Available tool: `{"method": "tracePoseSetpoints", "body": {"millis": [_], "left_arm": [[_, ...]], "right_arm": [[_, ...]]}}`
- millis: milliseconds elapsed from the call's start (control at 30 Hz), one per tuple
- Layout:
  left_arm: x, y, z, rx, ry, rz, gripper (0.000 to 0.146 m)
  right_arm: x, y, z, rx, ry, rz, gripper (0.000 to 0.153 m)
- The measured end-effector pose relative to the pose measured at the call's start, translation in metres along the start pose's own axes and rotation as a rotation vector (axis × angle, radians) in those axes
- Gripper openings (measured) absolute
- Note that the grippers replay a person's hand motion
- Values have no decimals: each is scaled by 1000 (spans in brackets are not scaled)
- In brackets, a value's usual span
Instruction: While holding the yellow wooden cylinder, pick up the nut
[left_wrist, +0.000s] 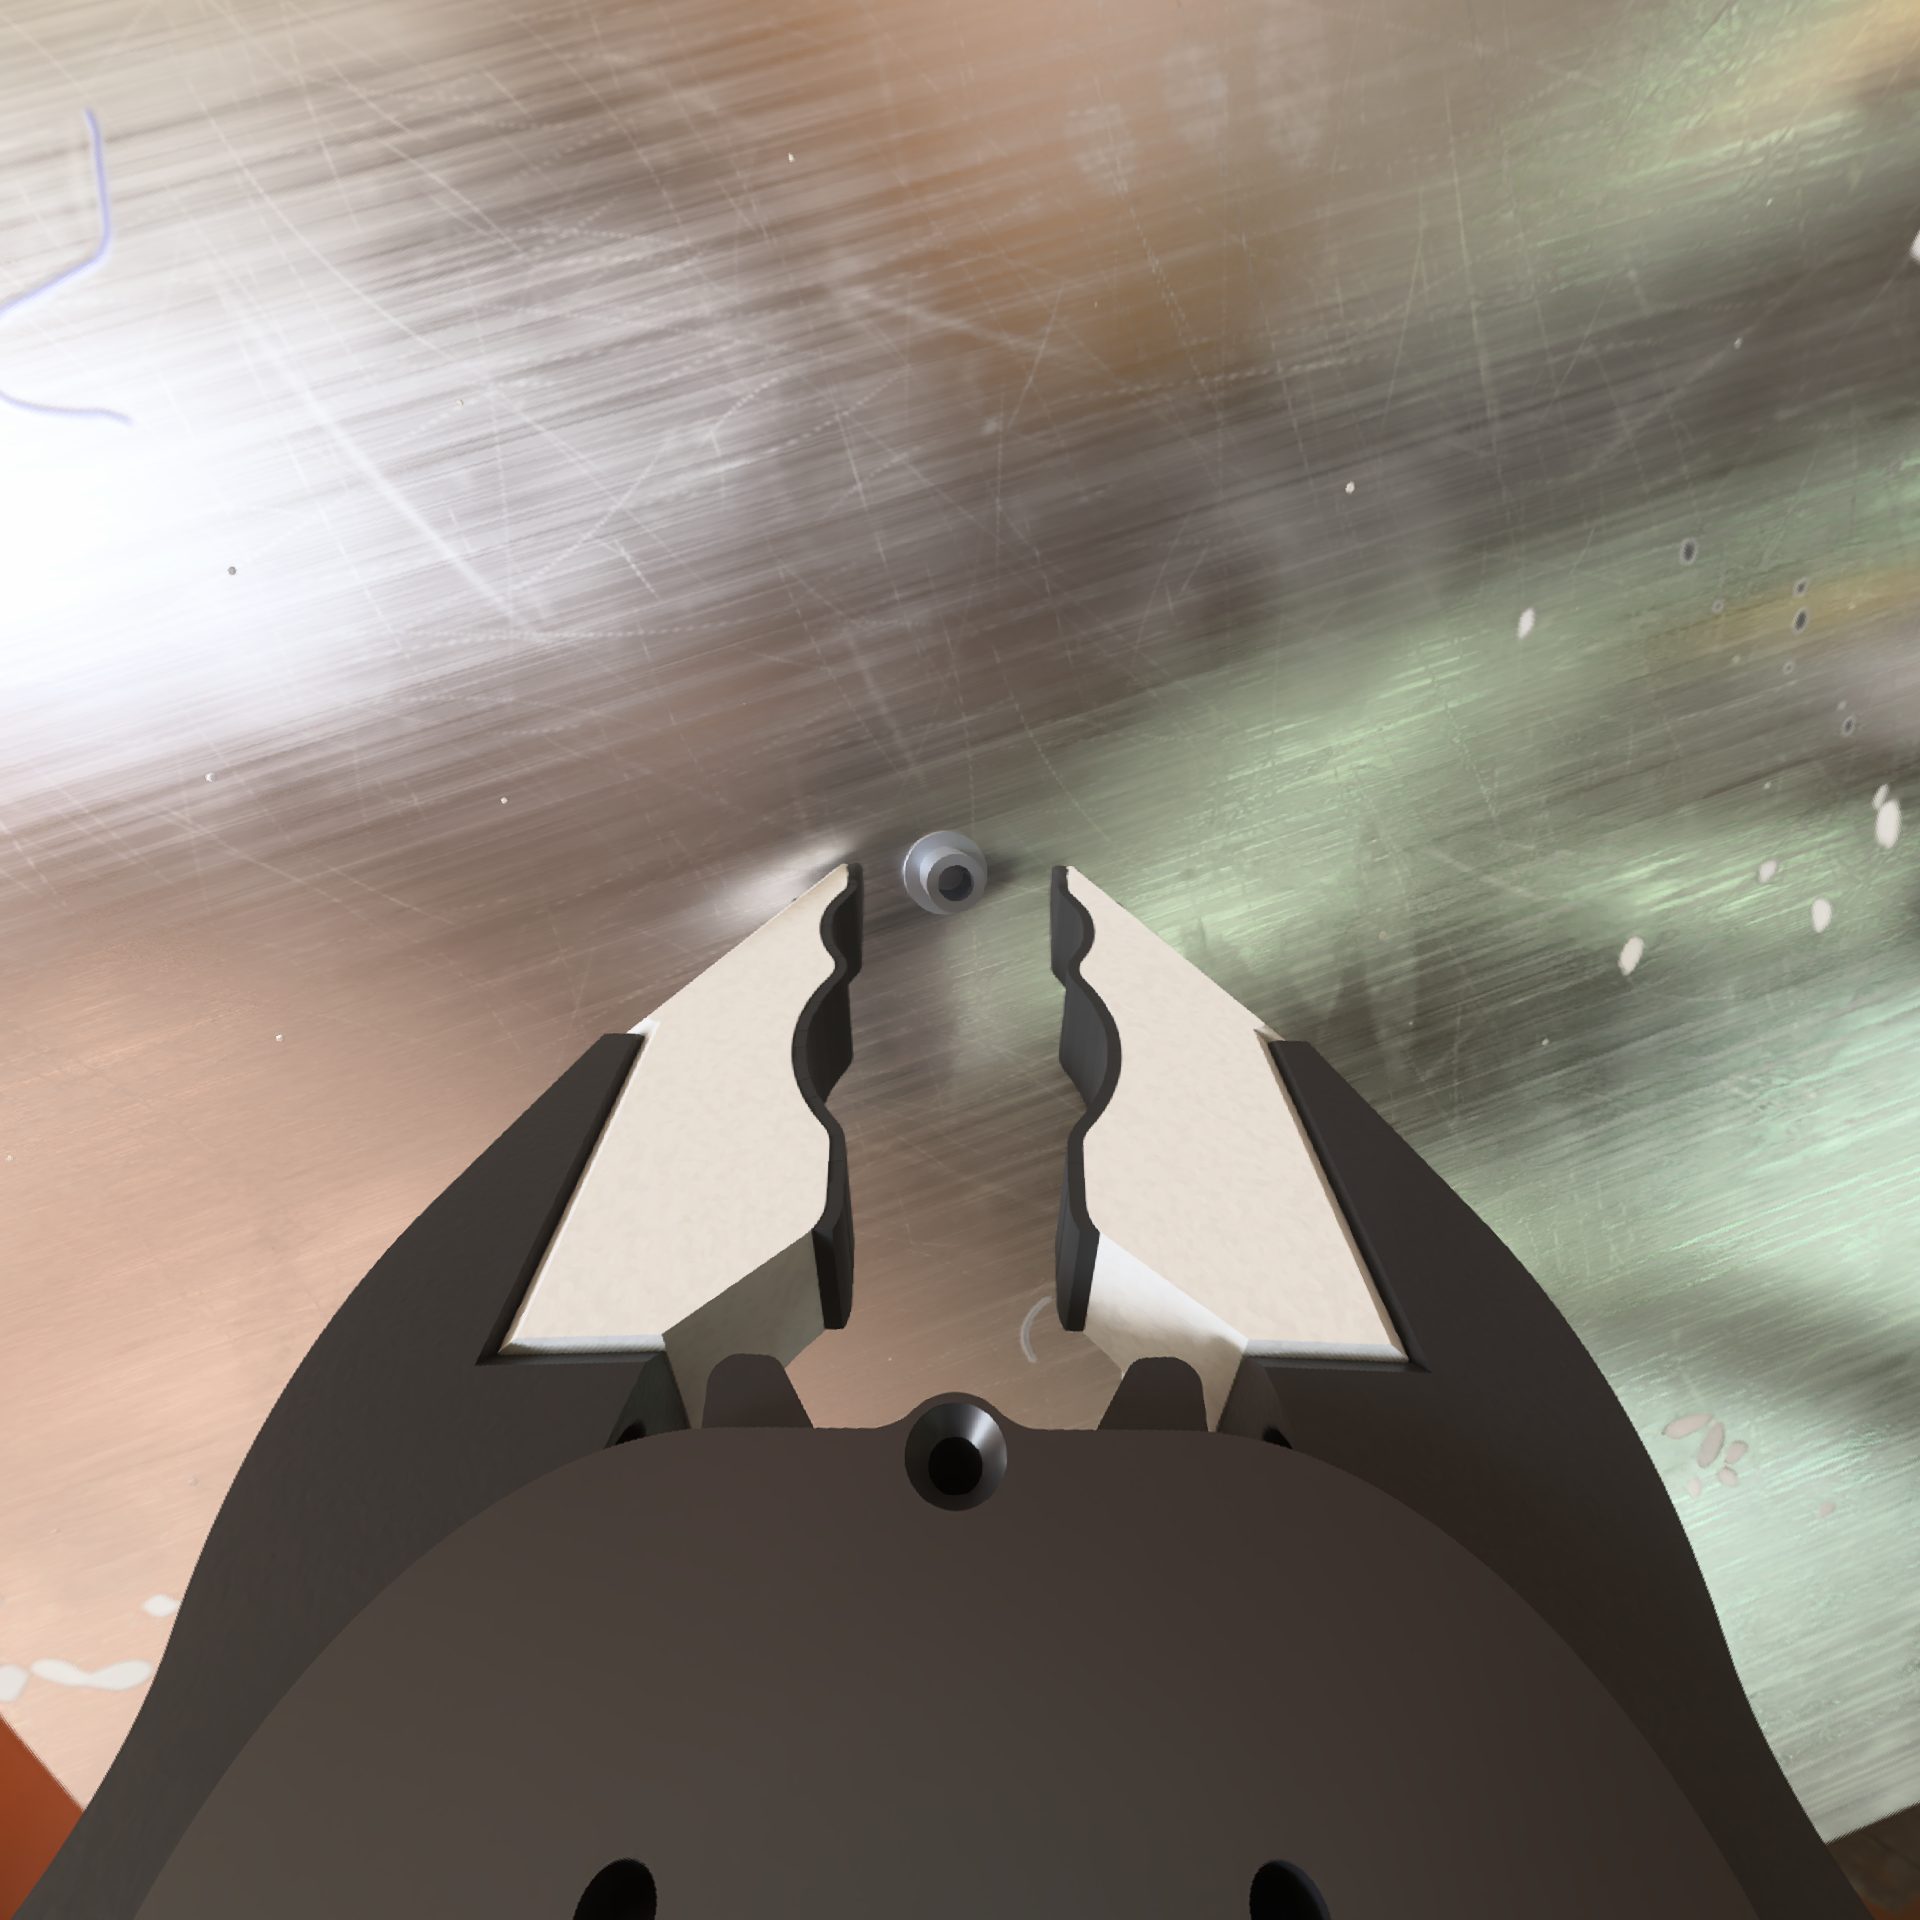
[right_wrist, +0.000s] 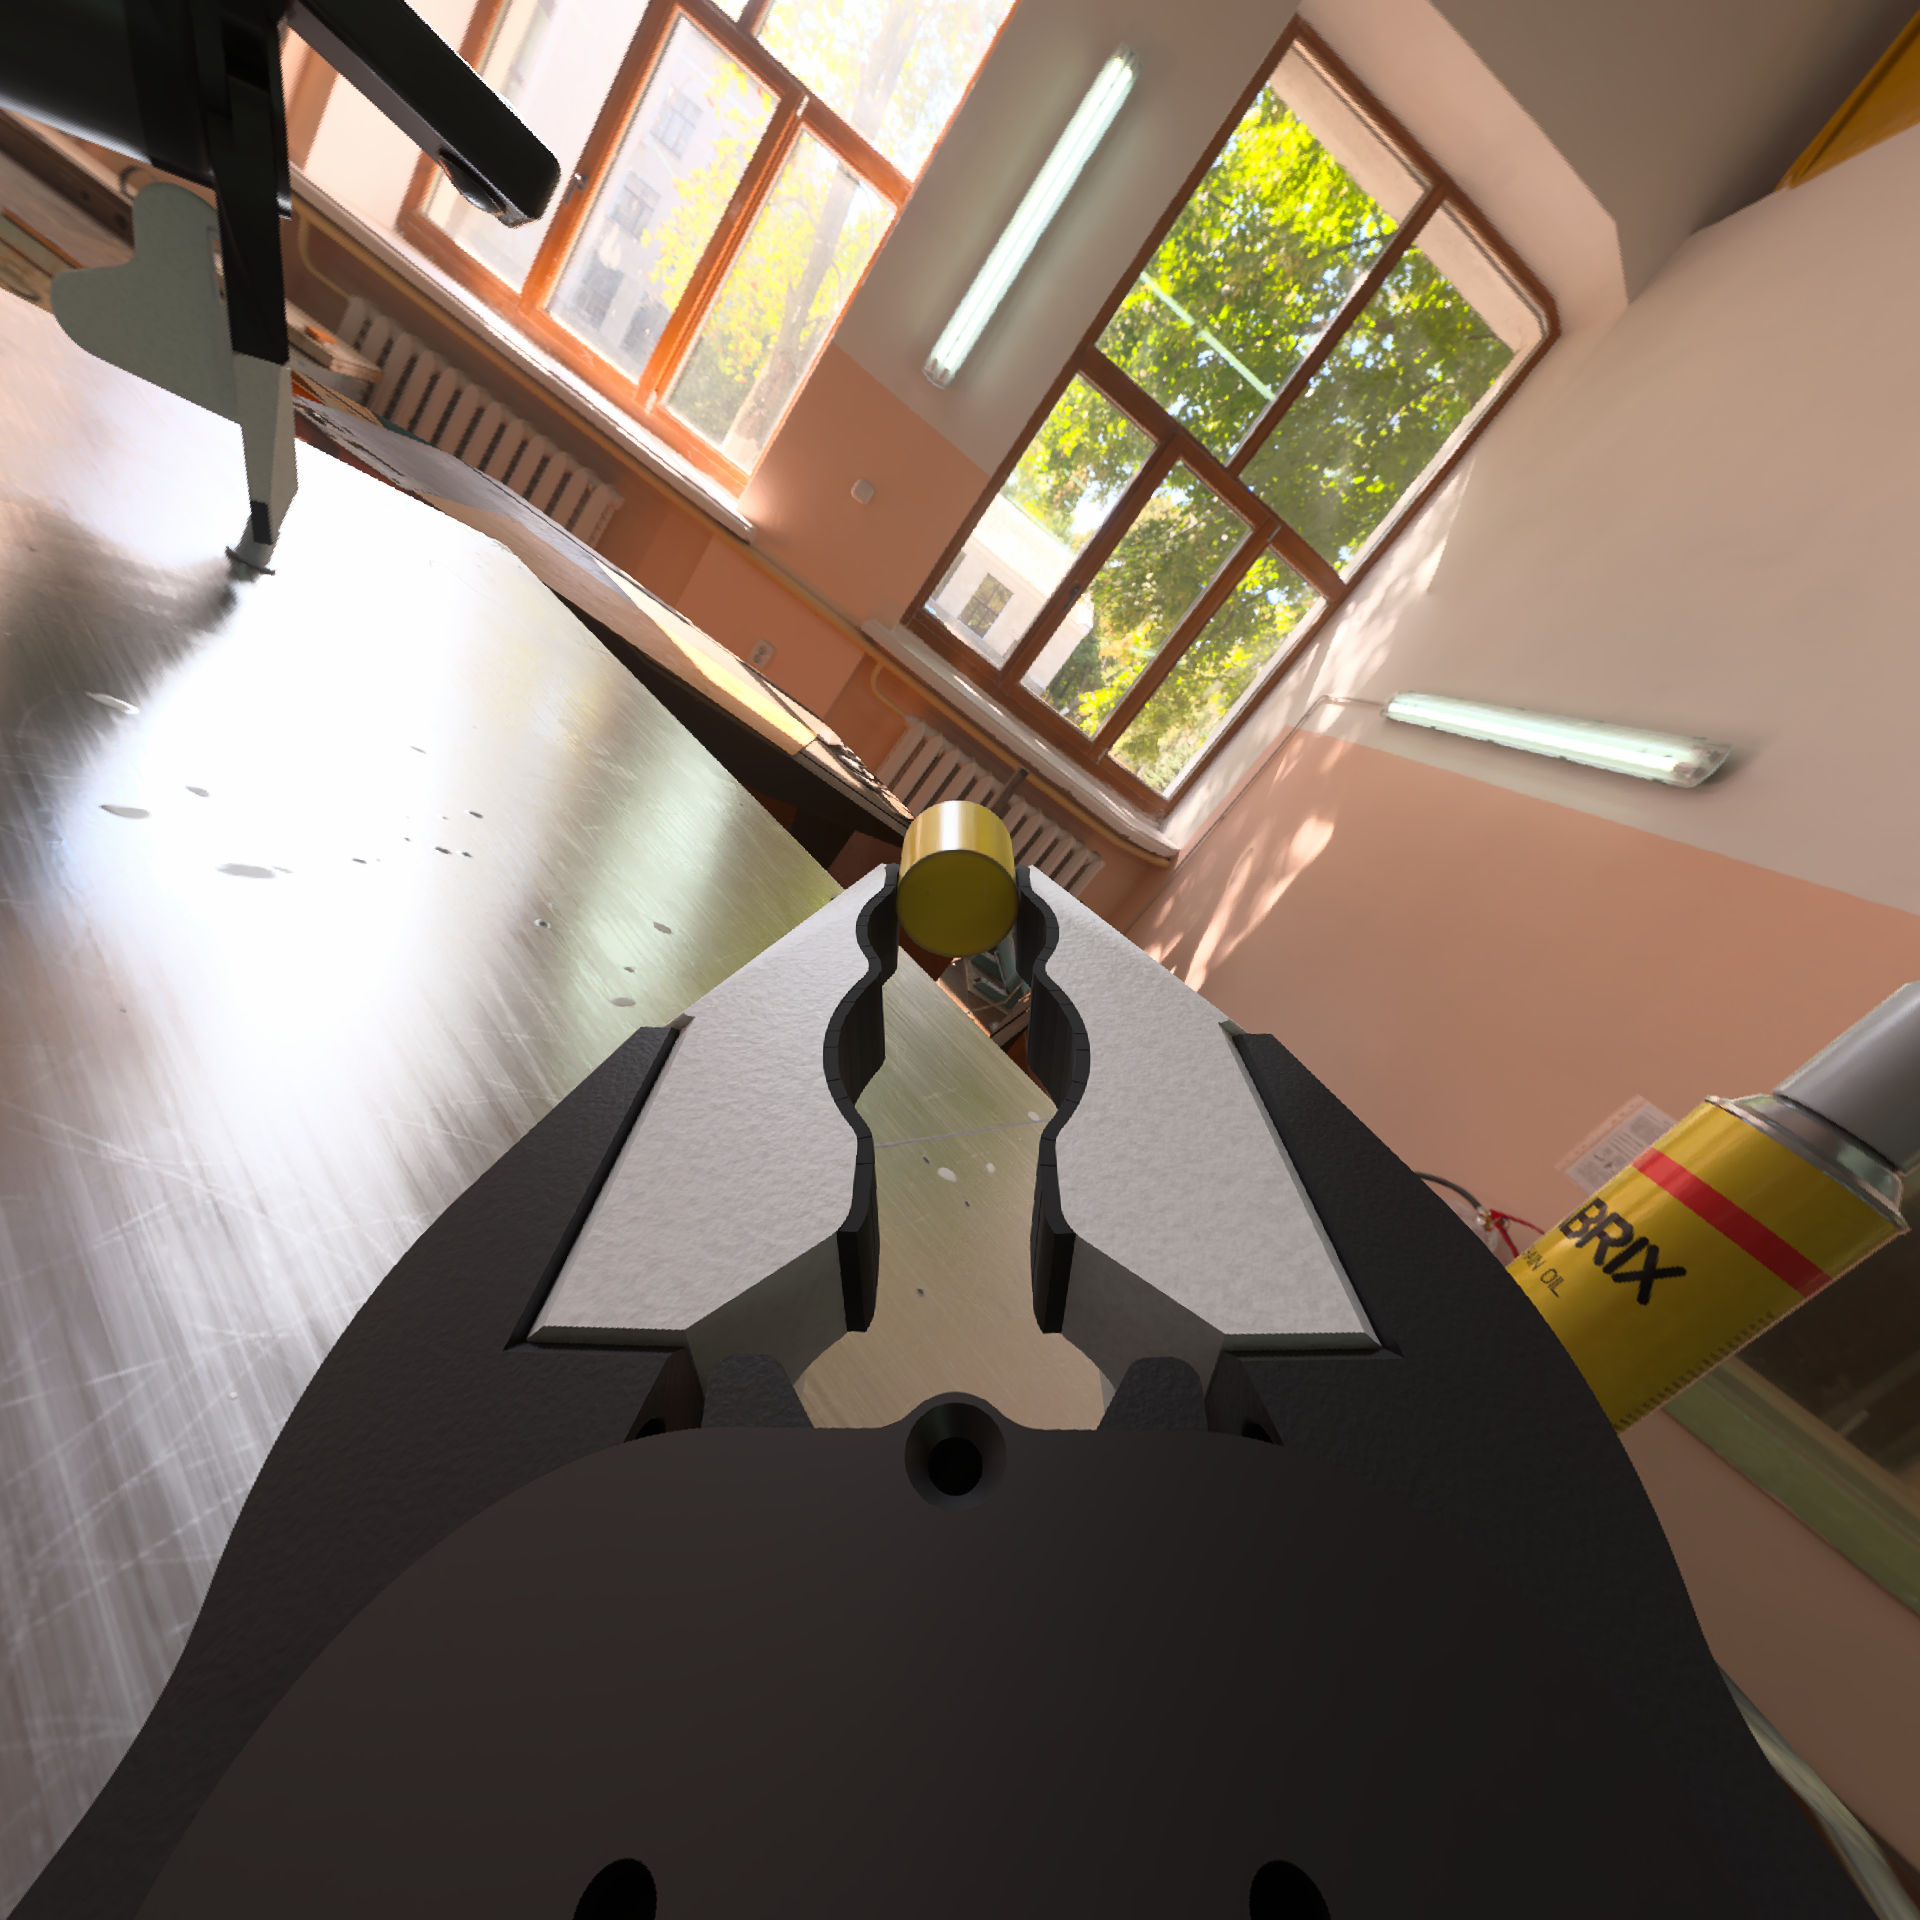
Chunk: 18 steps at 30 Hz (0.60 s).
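Note:
In the left wrist view a small grey metal nut (left_wrist: 943, 888) lies on the scratched metal table (left_wrist: 623, 520). My left gripper (left_wrist: 956, 883) is open and points down at it, with the nut between the two fingertips, nearer the left one. In the right wrist view my right gripper (right_wrist: 956, 896) is shut on the yellow wooden cylinder (right_wrist: 956, 883), held at the fingertips above the table (right_wrist: 312, 935), its round end facing the camera. The left gripper also shows in the right wrist view (right_wrist: 255, 540), at the far upper left, tip down on the table.
A yellow spray can (right_wrist: 1714, 1226) with a red band and grey cap stands at the right of the right wrist view. The table's far edge (right_wrist: 727, 769) runs diagonally. Windows and radiators lie beyond. White specks dot the tabletop (left_wrist: 1818, 914).

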<state>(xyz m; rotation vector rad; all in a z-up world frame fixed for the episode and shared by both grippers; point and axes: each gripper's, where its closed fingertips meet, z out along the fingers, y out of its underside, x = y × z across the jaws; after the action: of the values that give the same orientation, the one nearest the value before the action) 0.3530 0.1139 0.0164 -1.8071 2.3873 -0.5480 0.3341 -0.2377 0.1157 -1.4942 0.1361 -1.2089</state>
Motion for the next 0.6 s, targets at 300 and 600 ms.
{"method": "tracePoseSetpoints", "body": {"millis": [300, 600], "left_arm": [[6, -3, -2, 57, -69, 127, 11], [192, -17, -107, 582, 326, 432, 11]], "right_arm": [[-6, -10, -2, 31, -16, -24, 21], [-9, -21, -6, 76, -40, 25, 21]]}}
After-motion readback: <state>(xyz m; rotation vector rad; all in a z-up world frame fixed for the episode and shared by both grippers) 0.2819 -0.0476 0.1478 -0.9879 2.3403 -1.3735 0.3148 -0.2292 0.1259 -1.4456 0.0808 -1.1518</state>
